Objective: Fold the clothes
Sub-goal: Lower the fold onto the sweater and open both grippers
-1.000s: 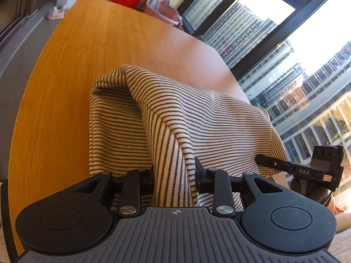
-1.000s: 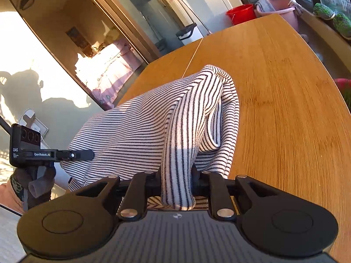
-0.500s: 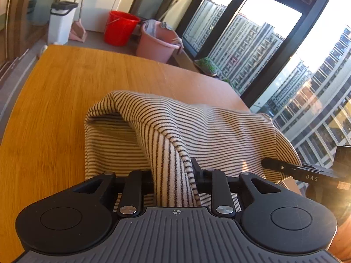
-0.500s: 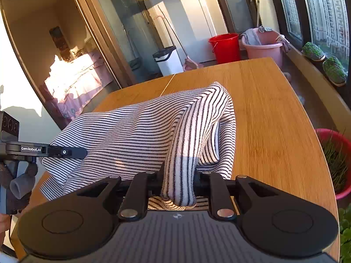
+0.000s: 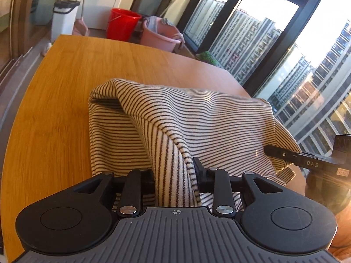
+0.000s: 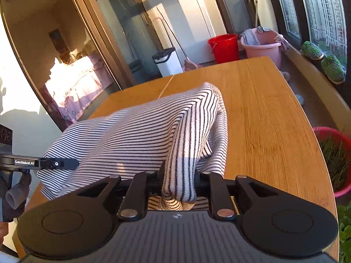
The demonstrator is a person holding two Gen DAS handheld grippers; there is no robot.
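Two grippers each pinch a bunched edge of one striped garment [image 5: 197, 118] lifted over the wooden surface [image 5: 65, 83]; the left gripper [image 5: 175, 177] has cloth between its fingers, whose jaws have just been opening a little, though the pads appear to press the fold; the right gripper [image 6: 178, 179] is clamped on a thicker wad of the same cloth; the garment's long axis runs side to side between the two grippers, stretched like a ridge, with its far folded end pointing away toward the red bucket [image 5: 124, 26] and pink tub [image 5: 160, 36]; its lower layer lies on the surface below; each view shows the other gripper at the frame's edge, touching the cloth
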